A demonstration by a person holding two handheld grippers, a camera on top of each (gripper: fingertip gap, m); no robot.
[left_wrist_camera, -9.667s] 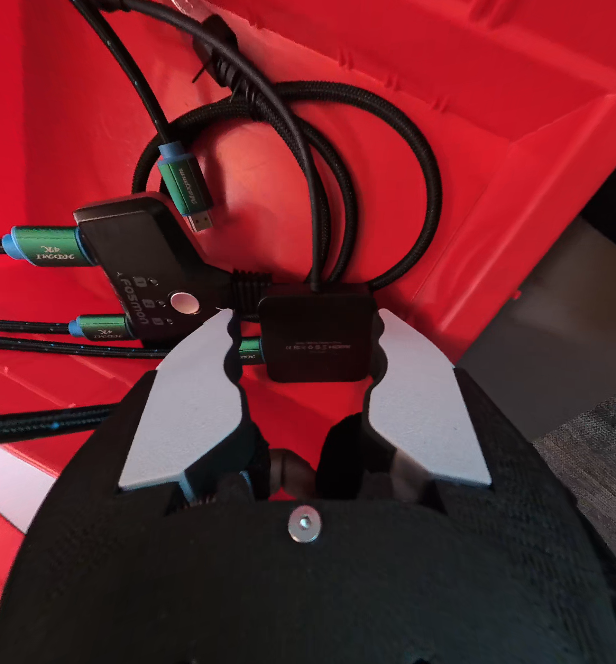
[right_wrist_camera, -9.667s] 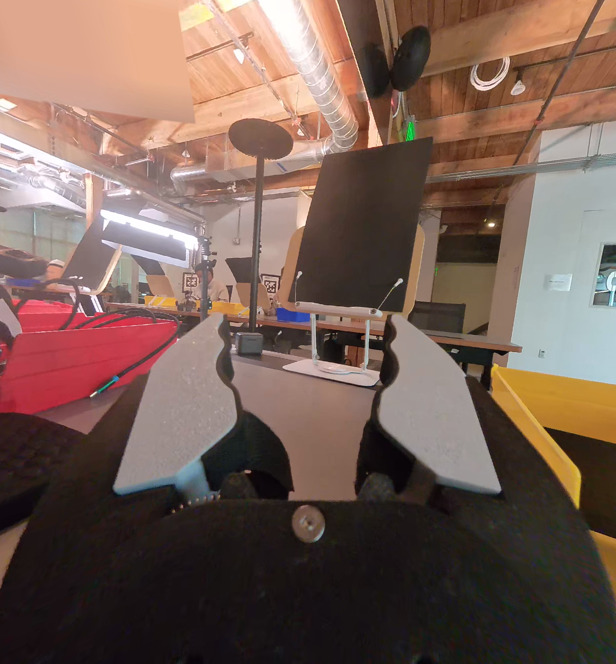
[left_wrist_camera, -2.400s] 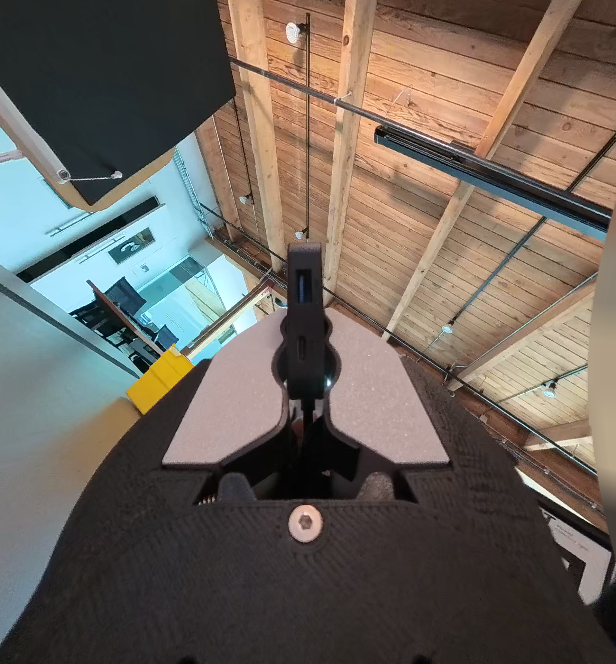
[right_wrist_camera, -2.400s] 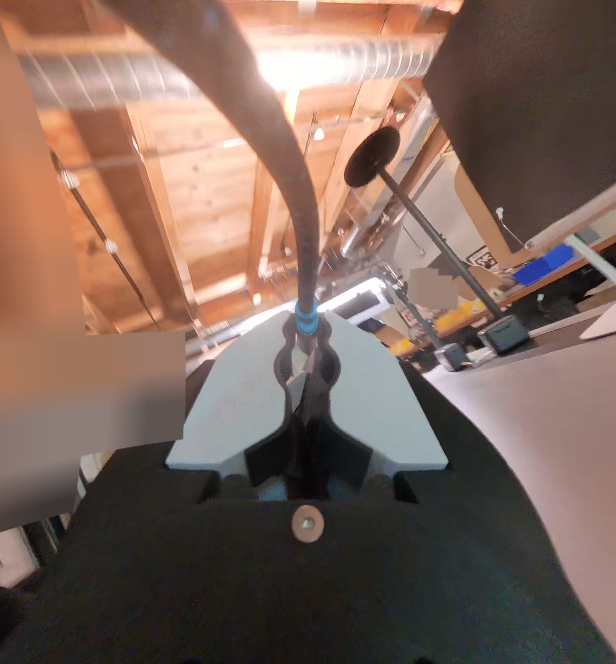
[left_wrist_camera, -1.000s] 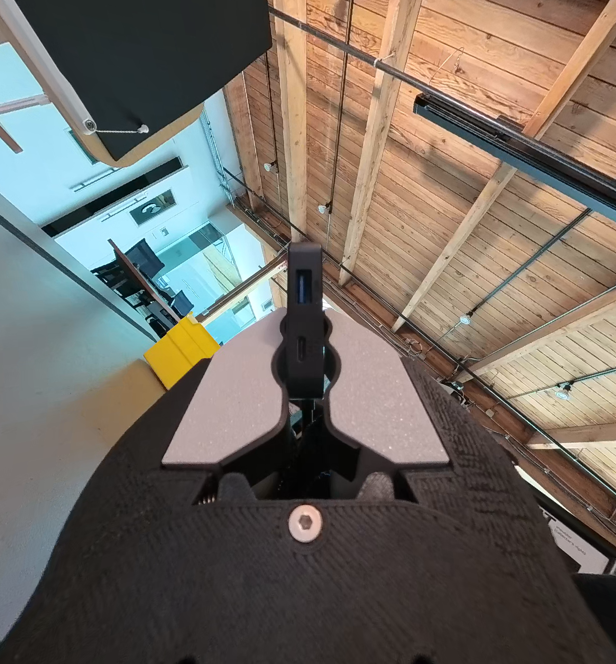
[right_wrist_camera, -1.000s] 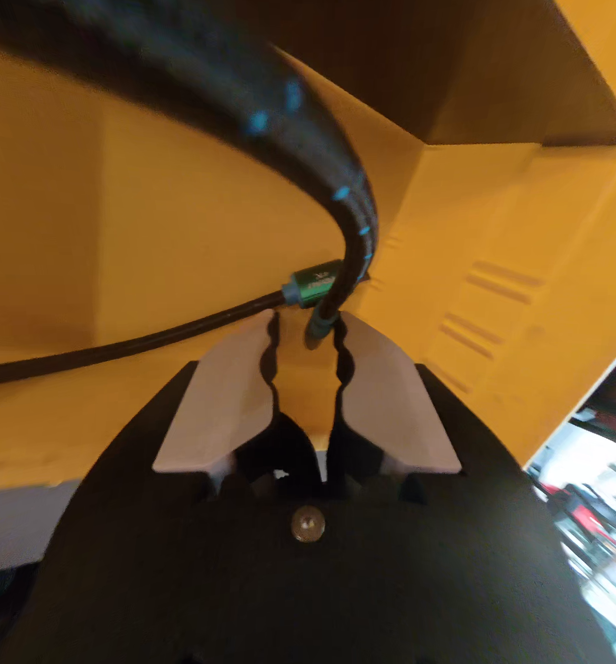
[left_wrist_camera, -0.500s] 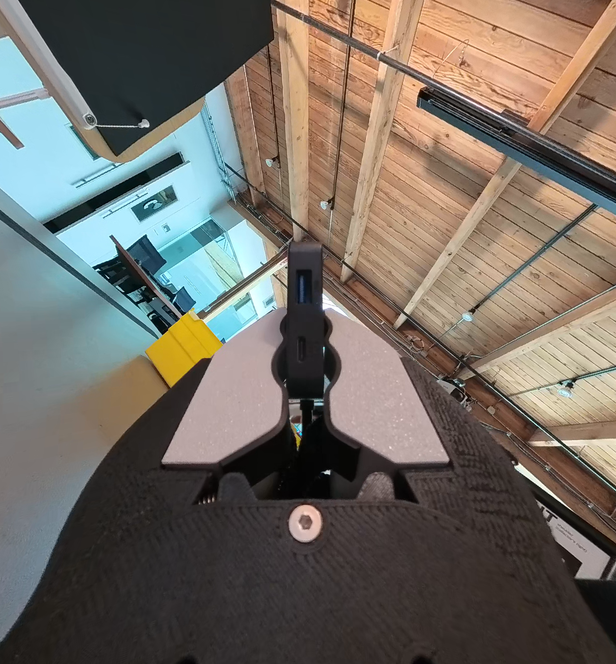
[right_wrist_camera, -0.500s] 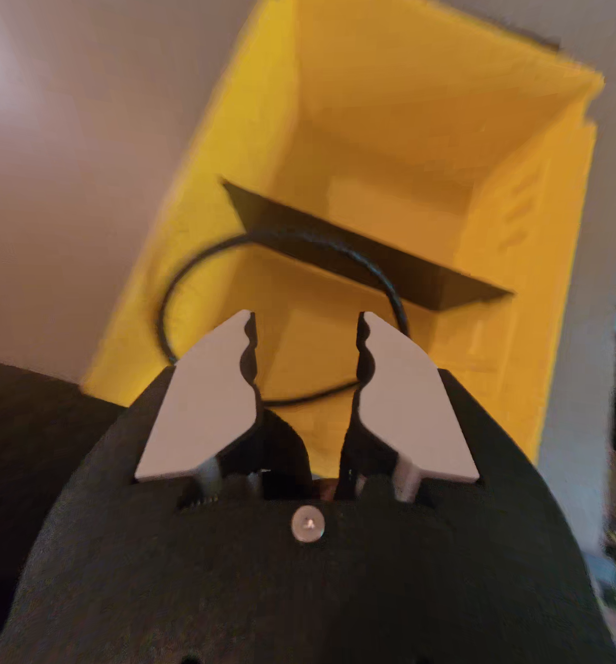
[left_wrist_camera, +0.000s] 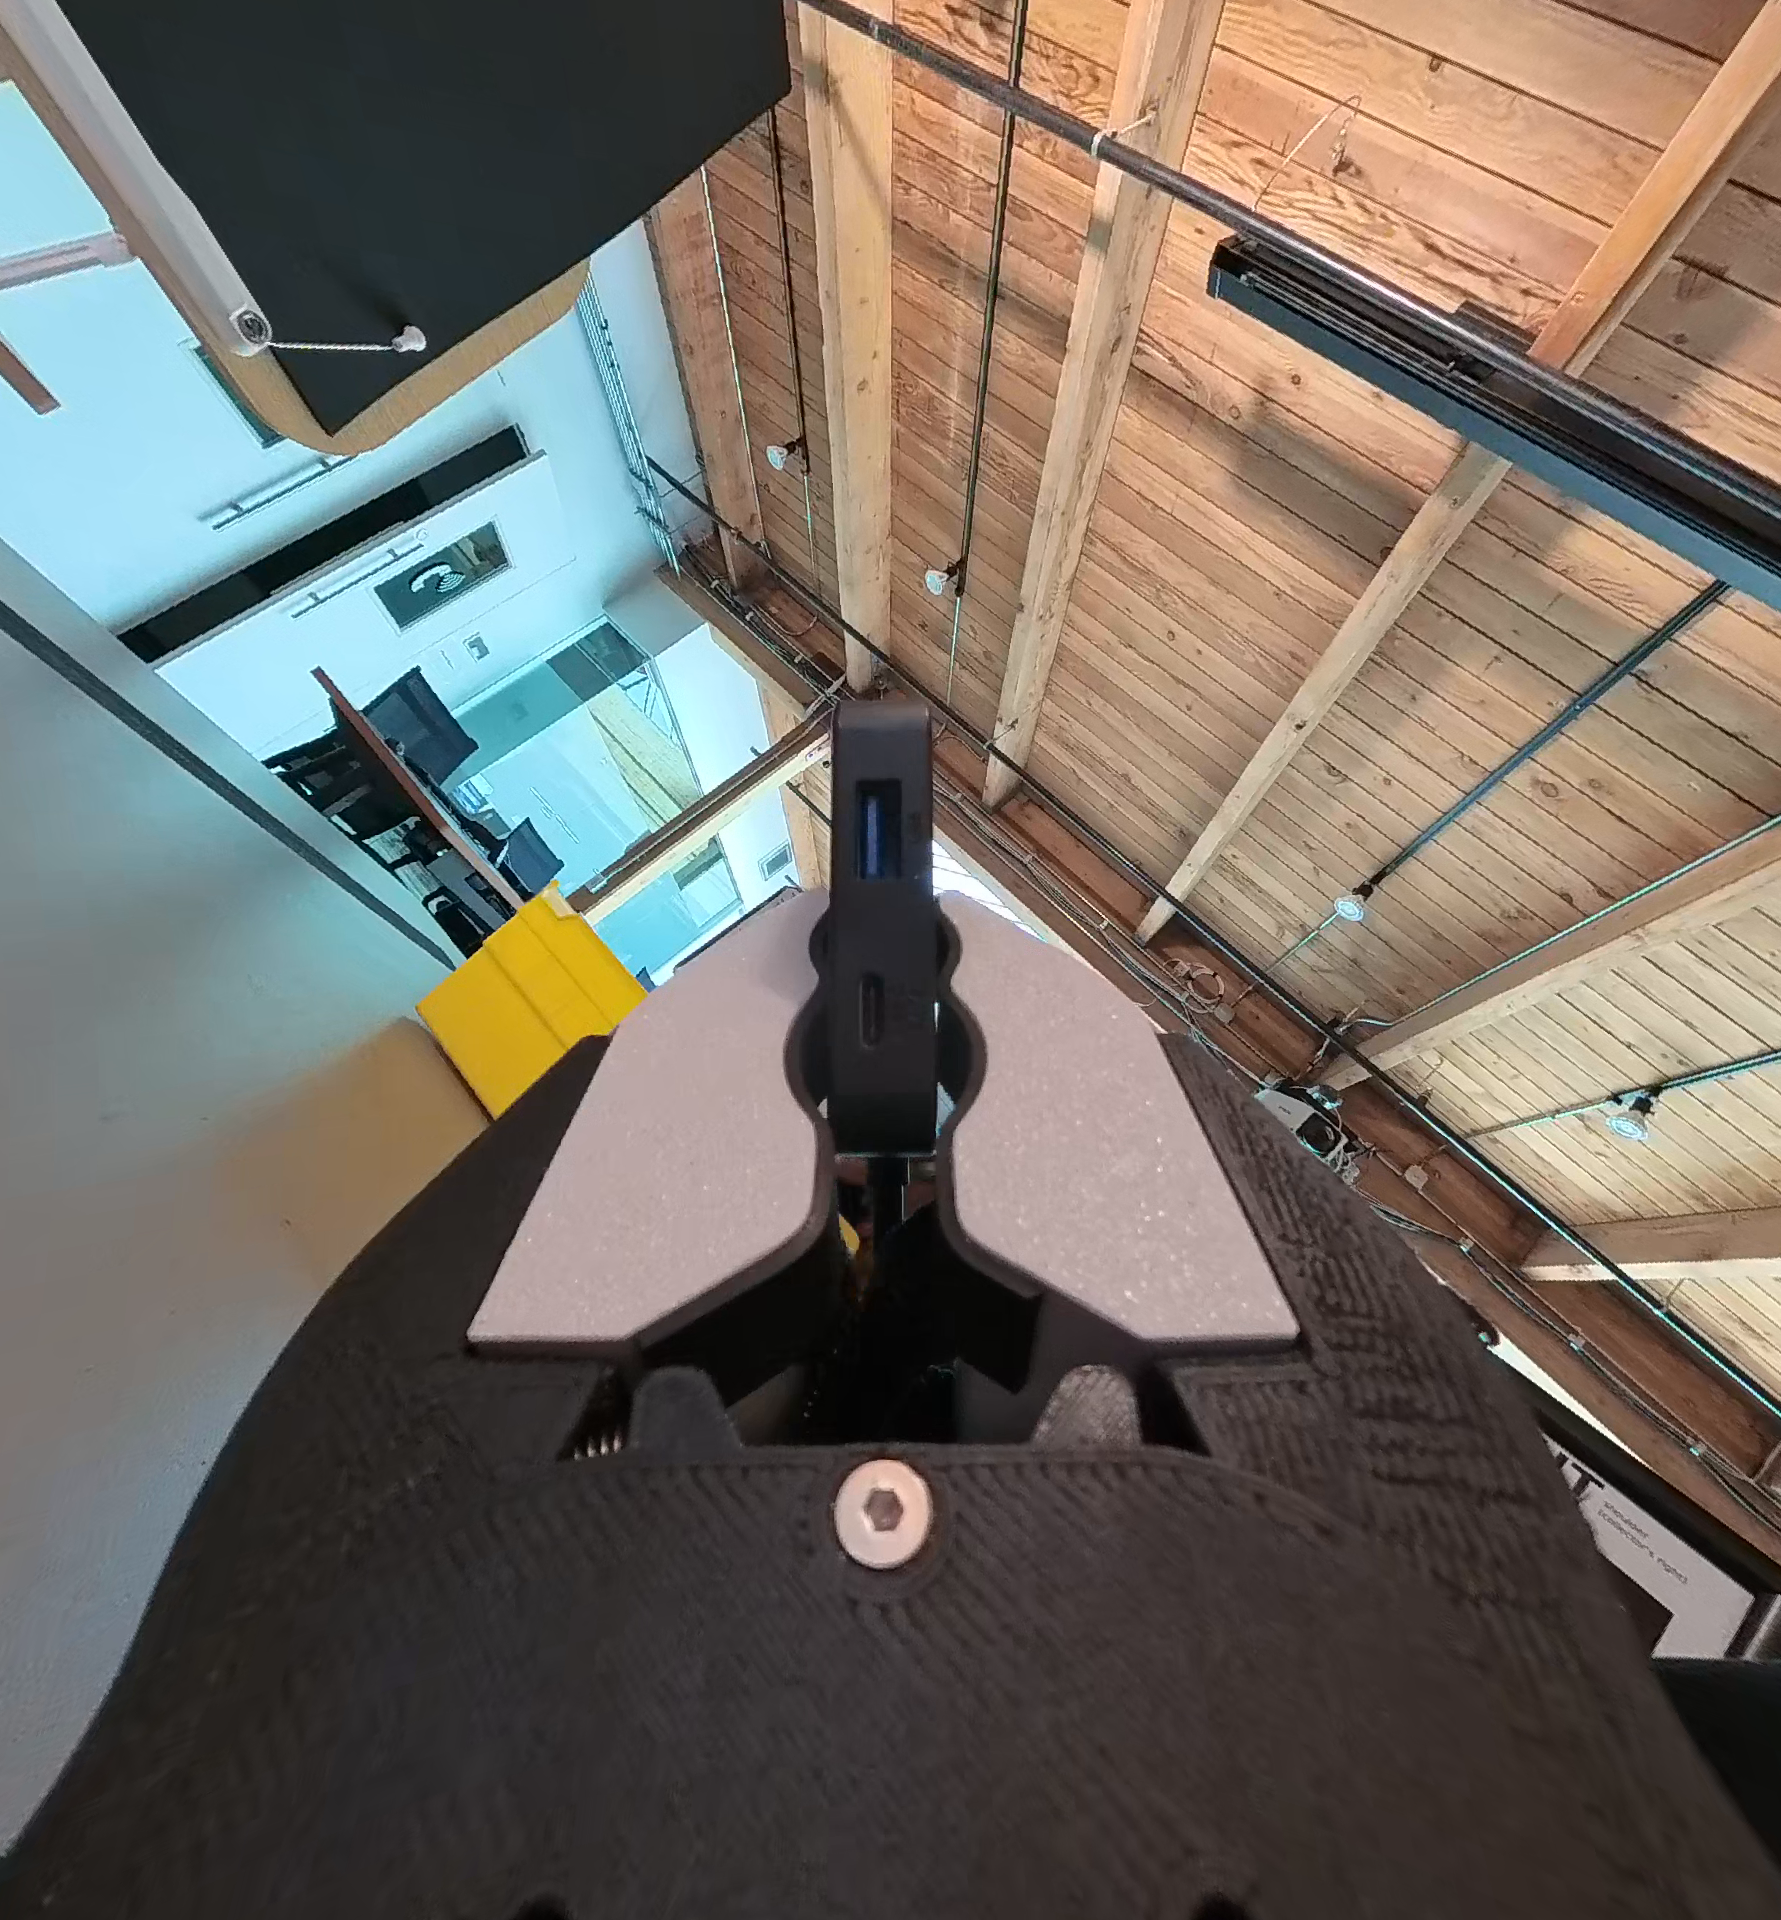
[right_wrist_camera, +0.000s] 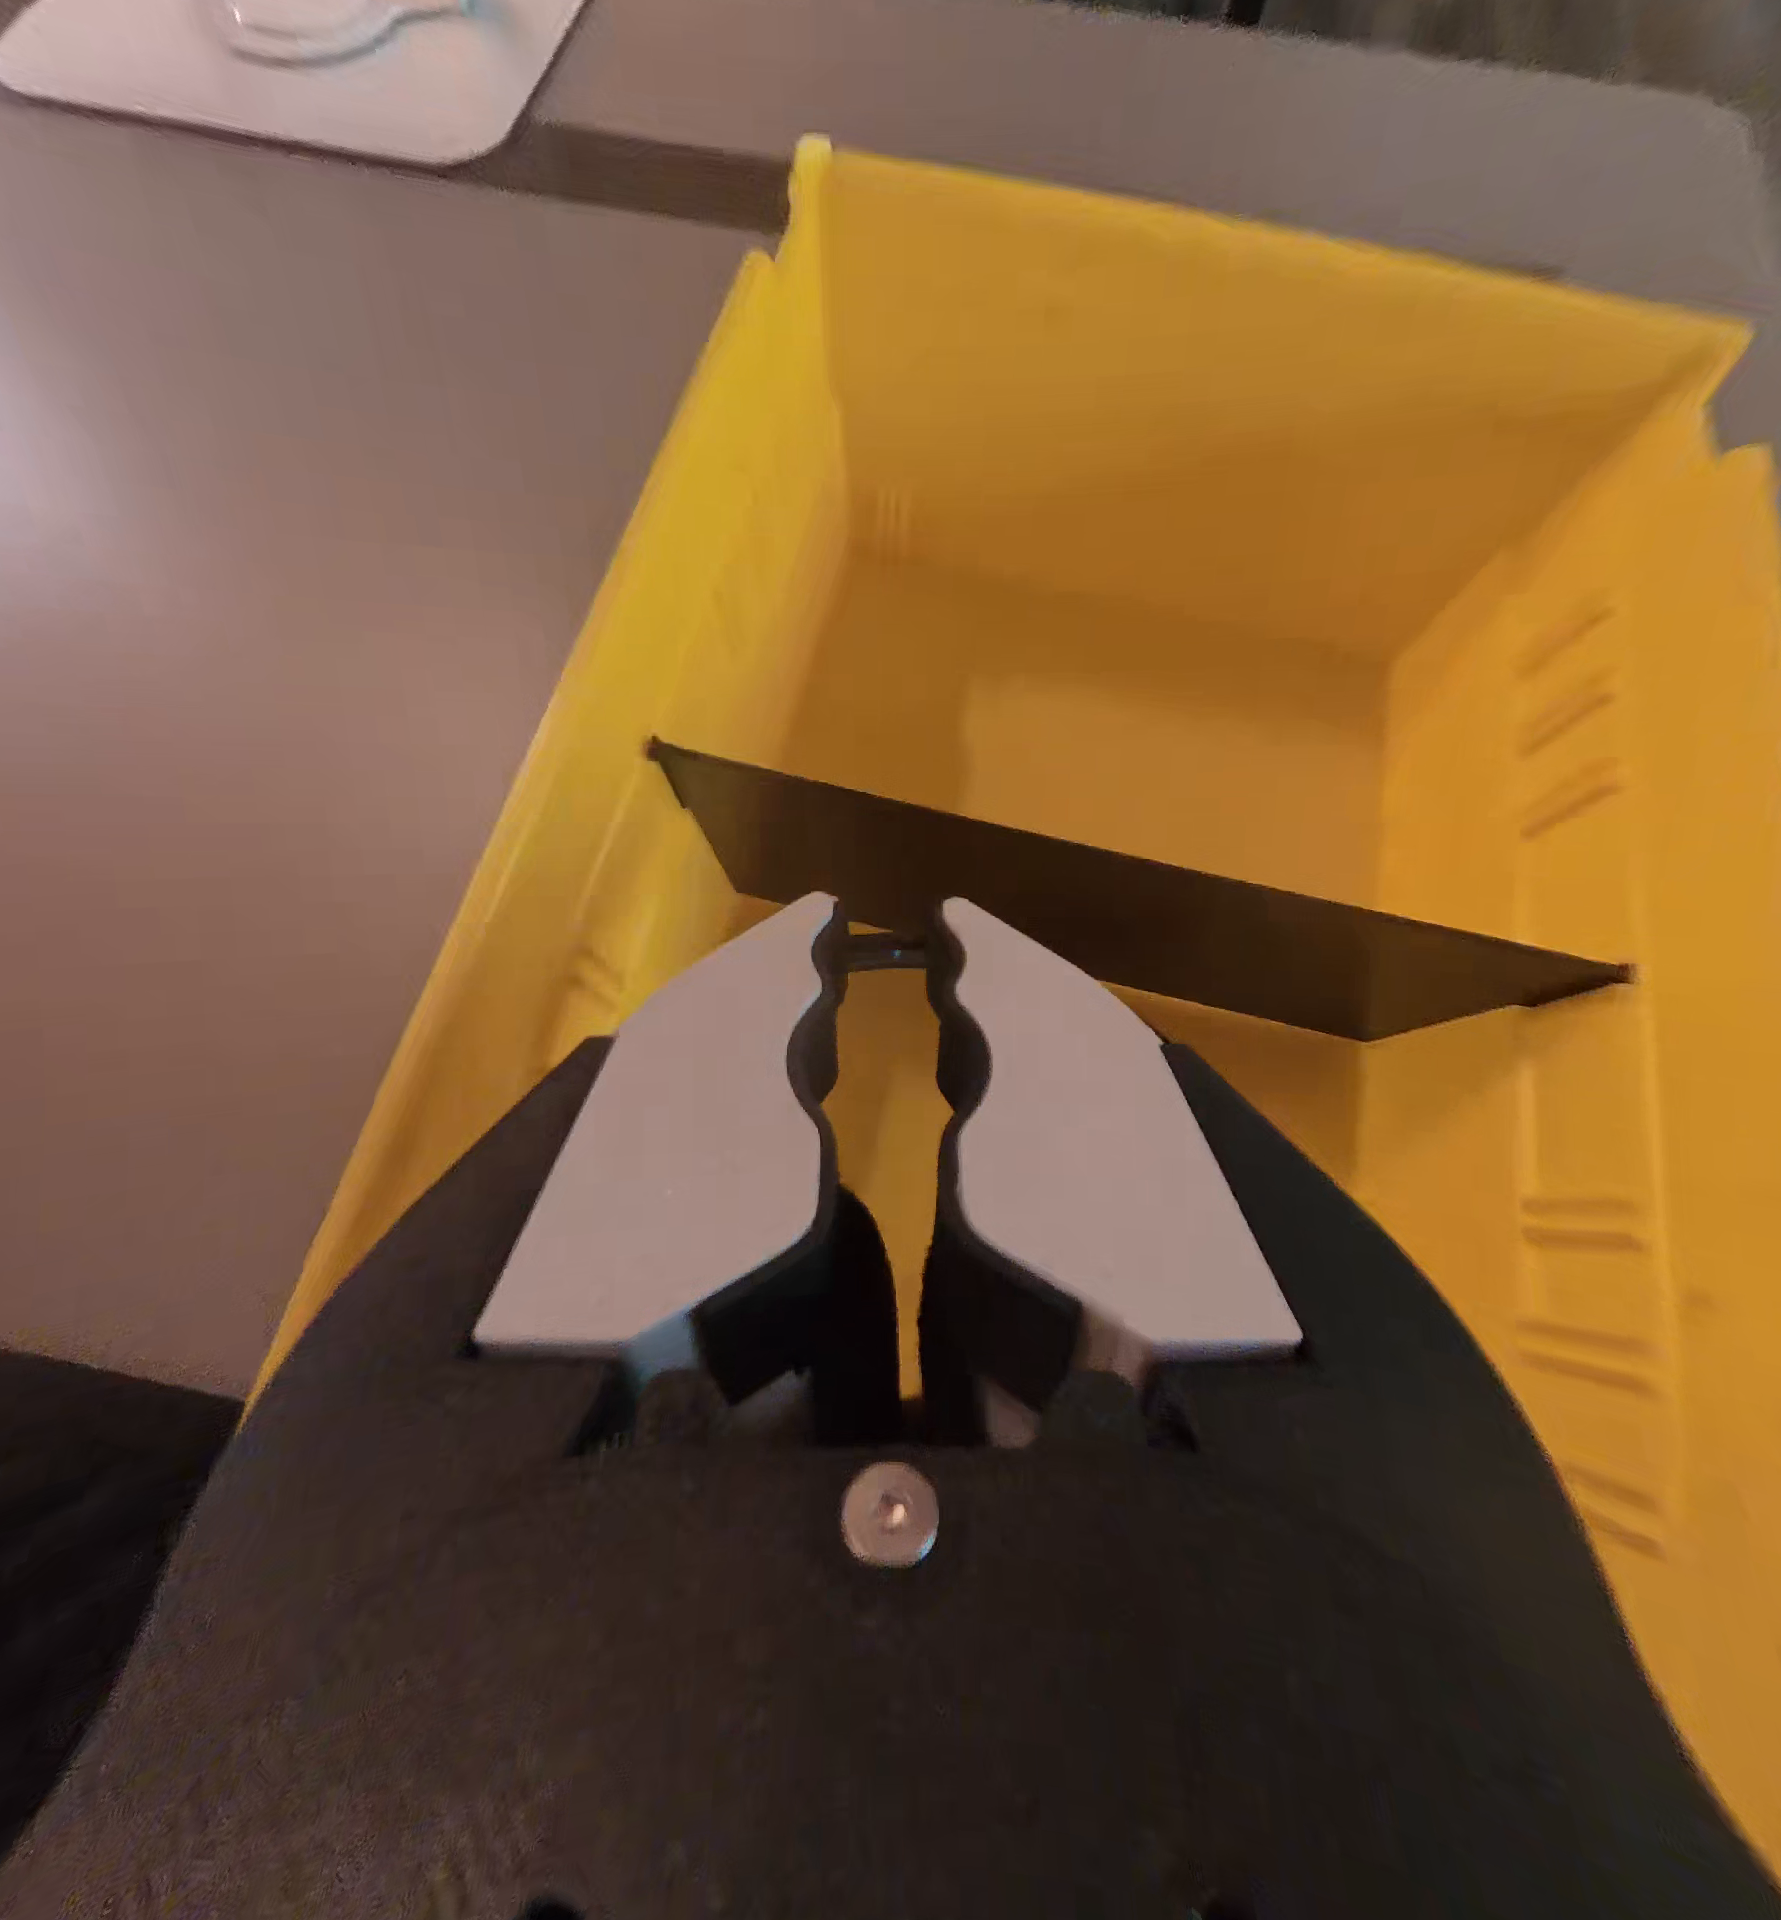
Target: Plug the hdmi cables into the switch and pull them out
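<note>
My left gripper [left_wrist_camera: 881, 997] is shut on the black switch [left_wrist_camera: 881, 883]. It holds the switch edge-on and pointing up toward the wooden ceiling. A blue port and a small oval port show on the switch's edge. No cable shows on it from this side. My right gripper [right_wrist_camera: 886, 935] hovers over the near compartment of a yellow bin [right_wrist_camera: 1488, 935]. Its jaws stand a narrow gap apart with nothing between them. A short dark piece of HDMI cable [right_wrist_camera: 881, 952] shows low in the bin past the fingertips. The rest of the cable is hidden behind the gripper.
A black divider [right_wrist_camera: 1125, 894] splits the yellow bin; the far compartment holds nothing. The grey table [right_wrist_camera: 242, 520] lies left of the bin, with a white base plate [right_wrist_camera: 273, 62] at the far edge. The left wrist view shows the bin [left_wrist_camera: 522, 997] and a black panel [left_wrist_camera: 398, 156].
My right gripper let go of the HDMI cable into the yellow bin, drew back above it, and its jaws narrowed. My left gripper kept hold of the switch, barely moving.
</note>
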